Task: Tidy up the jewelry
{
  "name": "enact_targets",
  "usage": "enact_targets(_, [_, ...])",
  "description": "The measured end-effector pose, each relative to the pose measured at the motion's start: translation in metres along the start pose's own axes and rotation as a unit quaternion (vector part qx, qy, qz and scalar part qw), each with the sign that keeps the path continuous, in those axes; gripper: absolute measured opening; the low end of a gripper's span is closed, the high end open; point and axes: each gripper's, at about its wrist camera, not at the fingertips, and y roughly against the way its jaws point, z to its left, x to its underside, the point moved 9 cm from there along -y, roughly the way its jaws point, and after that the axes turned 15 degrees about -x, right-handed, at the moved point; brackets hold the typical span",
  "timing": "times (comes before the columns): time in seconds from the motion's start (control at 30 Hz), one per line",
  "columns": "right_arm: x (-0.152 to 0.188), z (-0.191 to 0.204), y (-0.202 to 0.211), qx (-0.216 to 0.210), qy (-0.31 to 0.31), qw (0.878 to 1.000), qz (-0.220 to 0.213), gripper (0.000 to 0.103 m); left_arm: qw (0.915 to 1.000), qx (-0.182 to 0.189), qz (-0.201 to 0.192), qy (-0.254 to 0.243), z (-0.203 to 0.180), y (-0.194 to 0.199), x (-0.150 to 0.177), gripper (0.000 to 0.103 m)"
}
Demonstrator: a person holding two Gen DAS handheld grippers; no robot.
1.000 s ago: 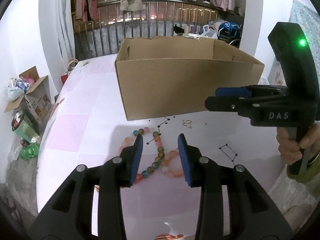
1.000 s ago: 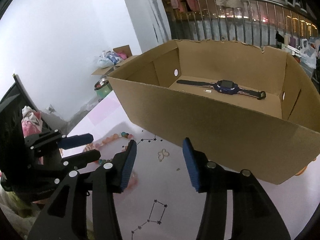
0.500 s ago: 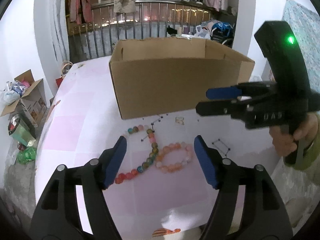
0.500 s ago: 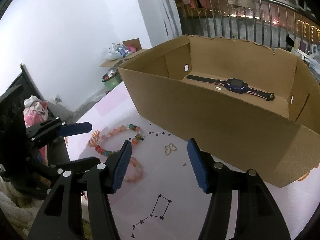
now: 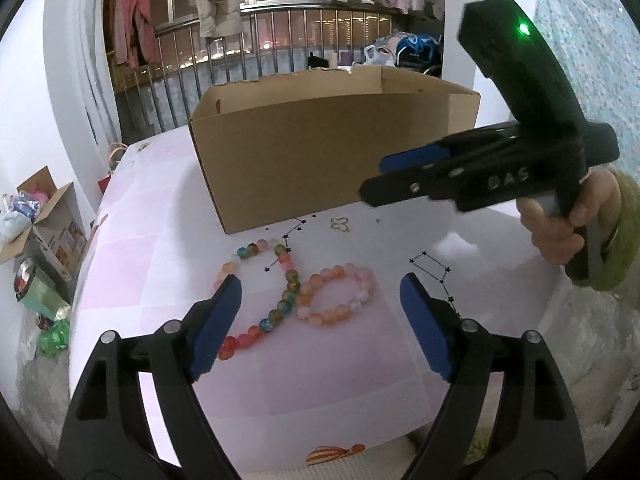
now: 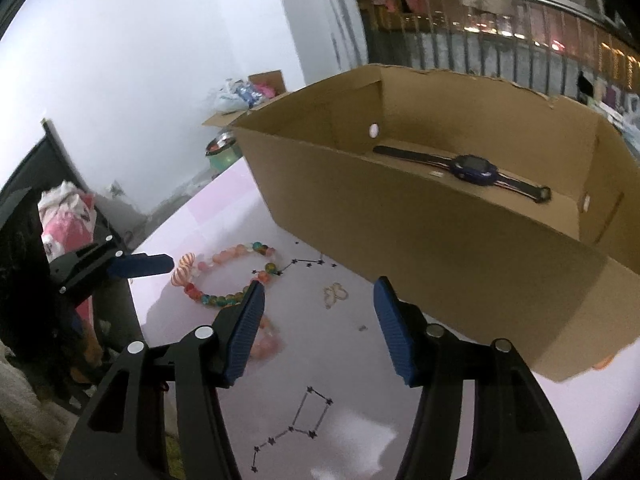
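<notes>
Two bead bracelets lie touching on the pink cloth: a multicoloured one (image 5: 276, 300) (image 6: 232, 276) and a pink-orange one (image 5: 340, 294). My left gripper (image 5: 322, 312) hovers just above them, nothing gripped, its jaws opening wide. In the right wrist view the pink-orange bracelet (image 6: 268, 340) is half hidden behind a finger. My right gripper (image 6: 318, 326) (image 5: 374, 180) is open with its jaws closing slightly, above a small gold butterfly piece (image 6: 334, 294) (image 5: 340, 224). Behind stands an open cardboard box (image 5: 320, 152) (image 6: 400, 240) with a dark blue watch (image 6: 472, 168) inside.
The table (image 5: 160, 240) has a pink and white cloth with printed constellations, and its near edge lies just below my left gripper. A hand (image 5: 560, 224) in a green sleeve holds the right gripper. On the floor to the left are an open carton (image 5: 44, 208) and bags.
The left jaws have spread much wider and the left gripper has drawn back, so both bracelets now show between its fingers. The right gripper has shifted only slightly.
</notes>
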Motion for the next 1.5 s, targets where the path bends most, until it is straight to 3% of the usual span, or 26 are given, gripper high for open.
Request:
enact_targets(0.43, [-0.001,-0.005,-0.036,0.037,0.052,0.997,0.052,0.033,0.9998,0.011,-0.005,0.018,-0.001,-0.018,-0.006,0.078])
enact_targets(0.7, [0.004,-0.011,-0.047,0.046,0.045,0.995,0.072,0.023,0.9991,0.026,-0.010,0.031,-0.007,-0.020,-0.009,0.078])
enact_targets(0.77, [0.009,-0.014,-0.049,0.052,0.041,0.994,0.085,0.016,0.9993,0.024,-0.017,0.024,-0.008,-0.017,-0.009,0.078])
enact_targets(1.0, [0.015,-0.011,-0.046,0.055,0.027,0.994,0.088,0.006,0.9992,0.015,-0.030,0.021,-0.005,-0.011,-0.011,0.078])
enact_targets(1.5, [0.050,-0.015,-0.001,0.091,-0.025,0.992,0.078,0.006,0.9987,0.019,-0.046,0.010,-0.013,0.004,-0.007,0.078])
